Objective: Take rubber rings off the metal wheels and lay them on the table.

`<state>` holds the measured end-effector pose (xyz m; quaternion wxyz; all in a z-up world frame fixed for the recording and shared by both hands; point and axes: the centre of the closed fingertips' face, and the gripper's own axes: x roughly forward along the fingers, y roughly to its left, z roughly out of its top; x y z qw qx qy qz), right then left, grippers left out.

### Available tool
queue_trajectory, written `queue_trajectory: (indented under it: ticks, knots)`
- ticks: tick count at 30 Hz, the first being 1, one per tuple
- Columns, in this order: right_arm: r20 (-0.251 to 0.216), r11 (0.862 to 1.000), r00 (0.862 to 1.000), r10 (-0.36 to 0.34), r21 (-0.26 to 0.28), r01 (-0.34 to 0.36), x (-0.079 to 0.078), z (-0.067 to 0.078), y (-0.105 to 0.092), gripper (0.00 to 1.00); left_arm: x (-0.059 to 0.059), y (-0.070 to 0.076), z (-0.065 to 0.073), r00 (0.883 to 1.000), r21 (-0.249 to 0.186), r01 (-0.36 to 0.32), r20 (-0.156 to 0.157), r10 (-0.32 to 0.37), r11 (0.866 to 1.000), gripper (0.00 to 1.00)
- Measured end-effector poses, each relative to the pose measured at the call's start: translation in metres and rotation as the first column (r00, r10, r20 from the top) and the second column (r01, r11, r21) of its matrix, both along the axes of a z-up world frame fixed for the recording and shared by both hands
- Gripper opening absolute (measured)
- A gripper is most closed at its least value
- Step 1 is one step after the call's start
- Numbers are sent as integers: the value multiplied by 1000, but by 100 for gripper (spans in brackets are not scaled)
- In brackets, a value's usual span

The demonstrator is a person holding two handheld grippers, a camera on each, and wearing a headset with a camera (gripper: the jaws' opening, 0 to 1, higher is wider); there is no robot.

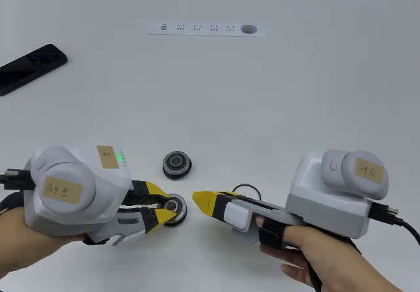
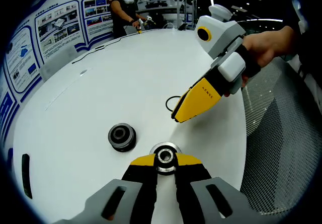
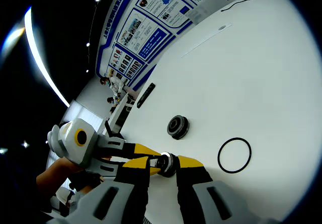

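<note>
A broad white bench (image 1: 315,82) fills the foreground, bare and glossy, in a hall whose far wall carries blue-and-white posters (image 2: 55,30) under ceiling strip lights. A person (image 2: 123,7) stands at the far end of the bench.

At the near edge, two hand-held grippers face each other, tip to tip. The left gripper (image 1: 161,207) has its yellow-tipped jaws clenched on the rim of a small metal wheel (image 1: 176,207), which rests at the bench surface with its hub face turned upward, so its axle runs roughly vertical. The right gripper (image 1: 205,200) is rolled onto its side and points its yellow tip at that wheel, close to it but not touching. Whether its jaws are closed or slightly parted cannot be told.

A dark phone (image 1: 29,67) lies flat toward the left edge of the bench, its long side running diagonally. A white socket strip (image 1: 209,28) is set flush into the bench top further back, running left to right.

A second wheel (image 1: 177,164), dark around its rim, lies flat just beyond the held one, hub up, clear of both grippers.

A thin black rubber ring (image 3: 219,156) lies flat on the bench beside the right gripper's jaws, apart from both wheels.
</note>
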<state>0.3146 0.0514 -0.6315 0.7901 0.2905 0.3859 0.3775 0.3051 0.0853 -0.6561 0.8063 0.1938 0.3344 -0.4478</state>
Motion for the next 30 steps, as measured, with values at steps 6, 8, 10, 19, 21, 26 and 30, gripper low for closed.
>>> queue_trajectory:
  ticks: [6, 8, 10, 19, 21, 26, 30]
  knots:
    - [-41, 1000, 999, 6, 19, -5, -2, -4, 10, 28, 0, 1, 0, 1000, -19, -1, 10, 1, 1000, 12]
    - [-52, 1000, 999, 11, 20, -10, -2, -6, 12, 30, 1, 1, 0, 1000, -28, 0, 15, 1, 1000, 12]
    - [-65, 1000, 998, 4, 31, -2, -2, -8, 14, 34, 1, 2, 0, 1000, -44, -10, 14, 10, 999, 12]
    - [-115, 998, 993, 18, 59, -12, -10, -13, 23, 42, 1, 2, 1, 1000, -66, -13, 21, 15, 998, 12]
    - [-124, 998, 992, 24, 62, -17, -12, -14, 25, 42, 1, 1, 1, 1000, -68, -15, 20, 16, 998, 12]
    - [-138, 997, 990, 35, 68, -26, -15, -15, 28, 42, 0, 1, 1, 1000, -64, -8, 23, 10, 998, 12]
    - [-138, 997, 990, 27, 69, -18, -13, -16, 29, 43, 0, 1, 1, 1000, -68, -11, 24, 13, 998, 12]
